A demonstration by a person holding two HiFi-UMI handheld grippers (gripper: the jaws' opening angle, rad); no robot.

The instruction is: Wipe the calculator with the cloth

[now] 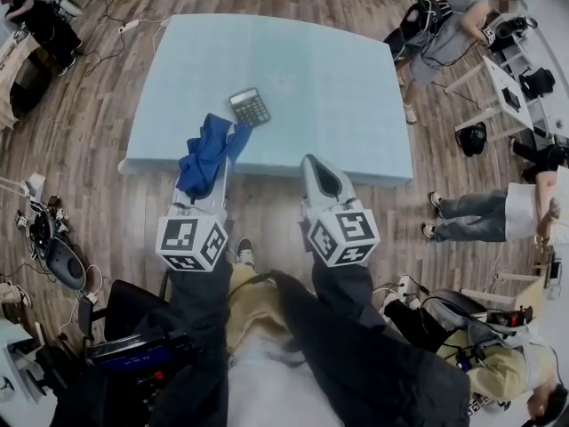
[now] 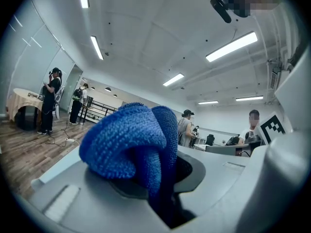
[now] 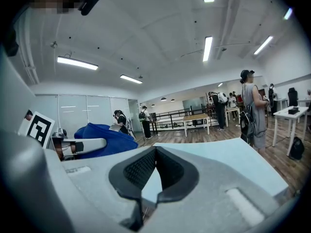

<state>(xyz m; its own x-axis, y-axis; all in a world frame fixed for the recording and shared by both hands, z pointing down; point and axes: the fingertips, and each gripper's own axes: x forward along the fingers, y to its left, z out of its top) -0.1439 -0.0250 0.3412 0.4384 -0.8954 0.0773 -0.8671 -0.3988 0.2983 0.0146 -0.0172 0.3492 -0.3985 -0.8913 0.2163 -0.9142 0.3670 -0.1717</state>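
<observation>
A dark calculator (image 1: 250, 107) lies on the light blue table (image 1: 338, 87), near its front edge and left of centre. A blue cloth (image 1: 206, 154) hangs bunched from my left gripper (image 1: 216, 165), which is shut on it just short of the table's front edge; the cloth's upper tip almost reaches the calculator. In the left gripper view the cloth (image 2: 133, 144) fills the space between the jaws and hides their tips. My right gripper (image 1: 312, 162) is at the table's front edge to the right of the calculator. It is shut with nothing held (image 3: 154, 152). The cloth (image 3: 102, 139) also shows at that view's left.
Wooden floor surrounds the table. A person (image 1: 444, 25) stands at its far right corner beside white desks (image 1: 502, 78). More people sit or stand at right (image 1: 498, 212) and far left (image 1: 36, 16). Cables and gear (image 1: 44, 238) lie on the floor at left.
</observation>
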